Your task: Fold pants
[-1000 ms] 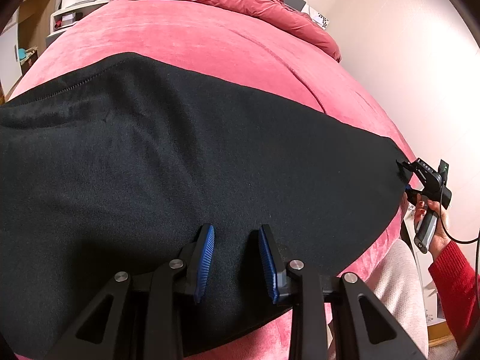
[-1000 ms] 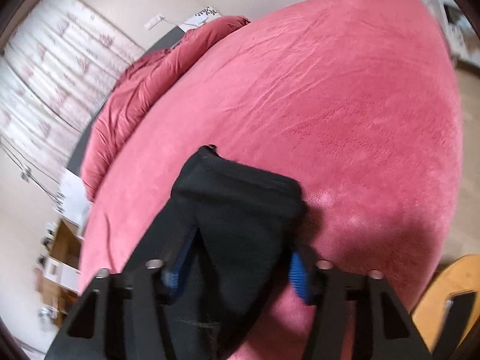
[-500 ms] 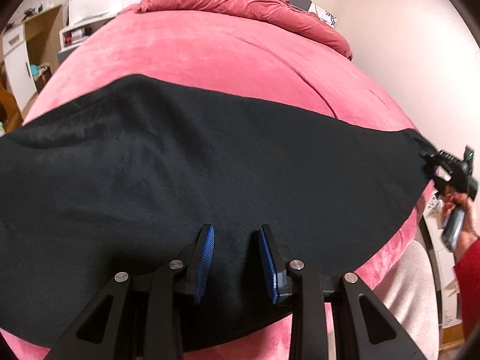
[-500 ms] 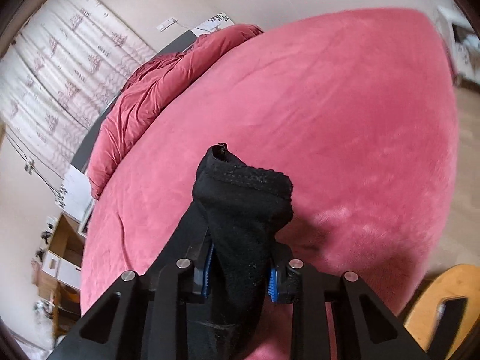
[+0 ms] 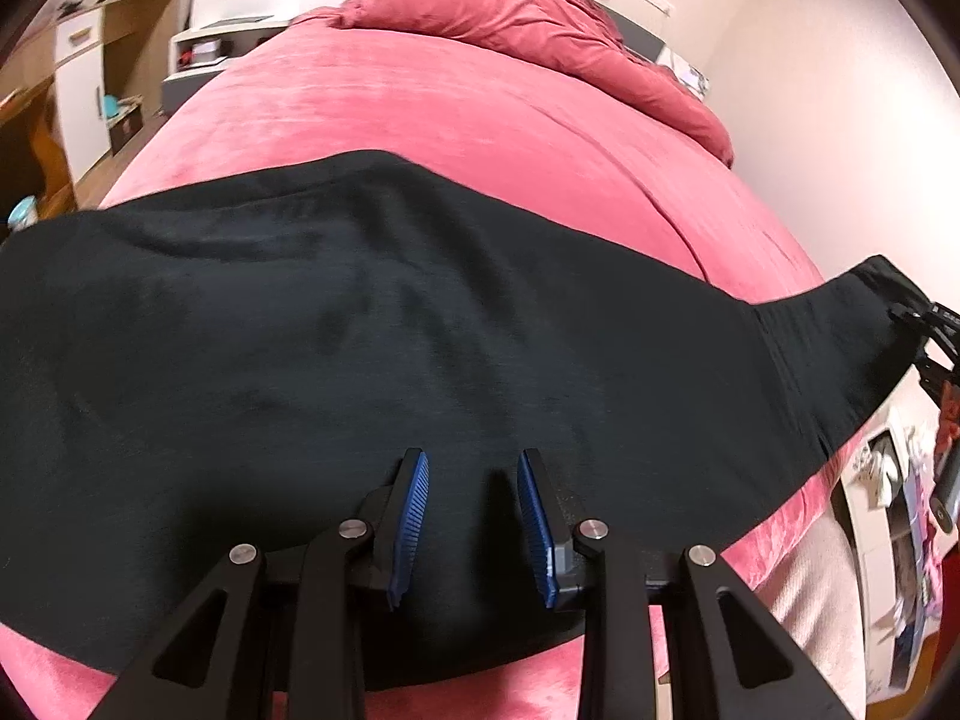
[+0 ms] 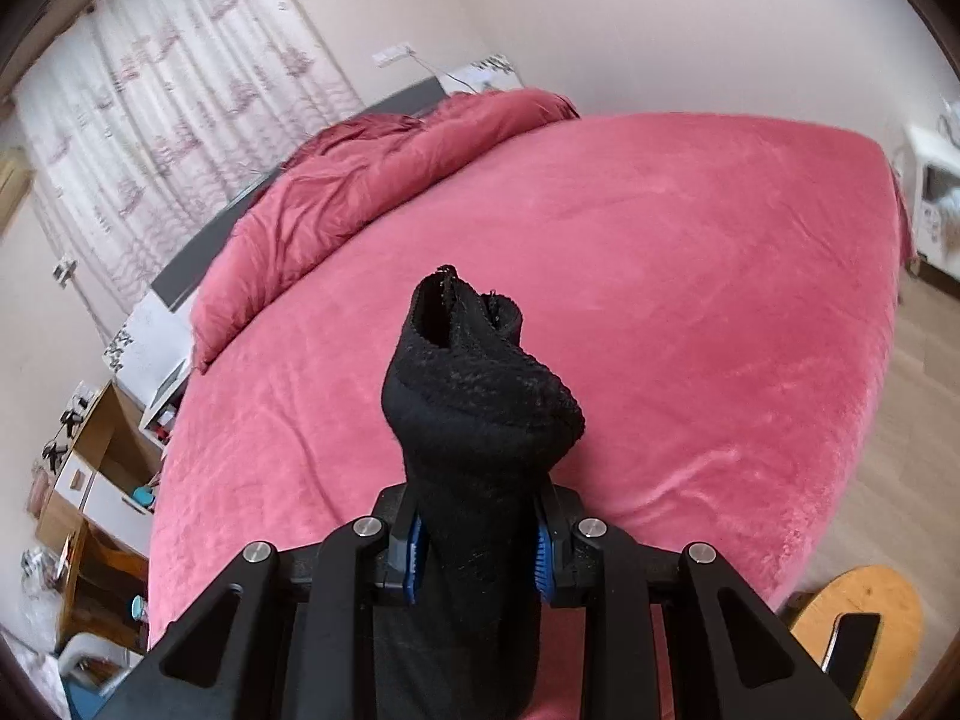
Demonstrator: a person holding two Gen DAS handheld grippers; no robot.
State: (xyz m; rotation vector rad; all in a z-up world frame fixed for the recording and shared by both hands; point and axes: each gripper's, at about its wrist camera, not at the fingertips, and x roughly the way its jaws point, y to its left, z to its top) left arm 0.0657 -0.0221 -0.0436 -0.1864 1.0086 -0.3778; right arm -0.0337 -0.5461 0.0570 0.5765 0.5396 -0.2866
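Note:
Black pants (image 5: 360, 360) lie spread across the near part of a pink bed (image 5: 480, 114). My left gripper (image 5: 474, 519) hovers over the pants' near edge with its blue pads apart and nothing between them. My right gripper (image 6: 477, 546) is shut on a bunched end of the pants (image 6: 474, 396), which stands up between the pads above the bed (image 6: 660, 276). In the left wrist view the right gripper (image 5: 930, 330) shows at the far right, holding that lifted end.
A rumpled pink duvet (image 5: 540, 30) lies at the head of the bed. Shelves and a desk (image 5: 78, 78) stand to the left. A wooden stool (image 6: 858, 624) is at the bed's near corner. Wall and curtains (image 6: 180, 90) are behind.
My right gripper closed on the pants' end and lifted it off the bed. The left gripper stayed open over the pants and tilted up slightly.

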